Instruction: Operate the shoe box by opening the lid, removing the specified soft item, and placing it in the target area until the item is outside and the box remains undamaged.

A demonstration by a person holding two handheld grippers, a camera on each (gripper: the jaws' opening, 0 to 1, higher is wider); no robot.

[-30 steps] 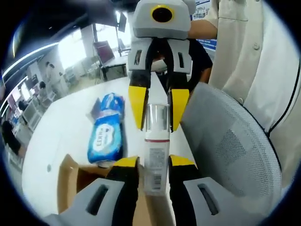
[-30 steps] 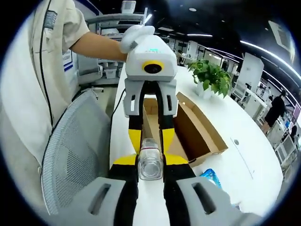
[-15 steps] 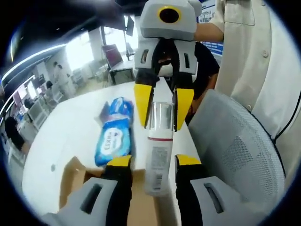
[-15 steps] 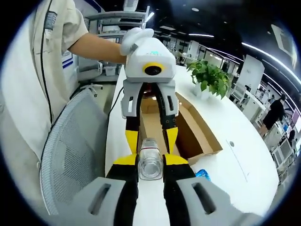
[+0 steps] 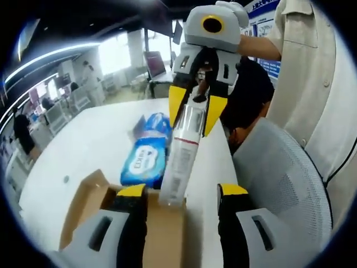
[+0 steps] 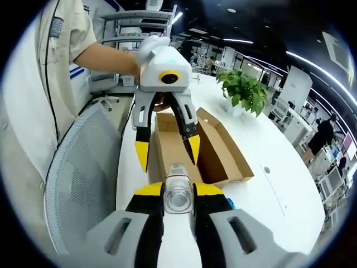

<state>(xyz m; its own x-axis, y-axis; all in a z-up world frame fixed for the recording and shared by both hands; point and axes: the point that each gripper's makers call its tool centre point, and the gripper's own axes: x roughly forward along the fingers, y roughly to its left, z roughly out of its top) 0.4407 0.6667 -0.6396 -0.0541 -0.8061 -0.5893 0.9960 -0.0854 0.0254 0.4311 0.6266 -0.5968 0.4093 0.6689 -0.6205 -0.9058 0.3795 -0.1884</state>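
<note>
Over the white counter [image 5: 83,145], you hold the tube-shaped bottle [image 5: 179,162] lifted above the open shoe box [image 6: 220,153], outside it and not yet set down. Your right hand-held gripper [image 6: 178,195] is clenched on the bottle's clear-capped end; your left hand-held gripper [image 5: 181,192] stands released, its yellow-tipped jaws spread well apart on either side of the bottle's lower end. To do this step well, carry the bottle level and clear of the cardboard walls, draw the left one back so its jaws do not clip the bottle or the box rim, and lower it onto bare counter before loosening your hold.

Largest to smallest, the left gripper view gives you the grey mesh chair back [image 5: 284,178], the box's near corner, a blue soft pack [image 5: 146,157] lying on the counter just beyond the box, and the bottle's printed label along its full length. The right gripper view instead gives you the whole box interior, seemingly bare of items, a potted plant [image 6: 245,92] further along the counter, and the bottle seen end-on.
</note>
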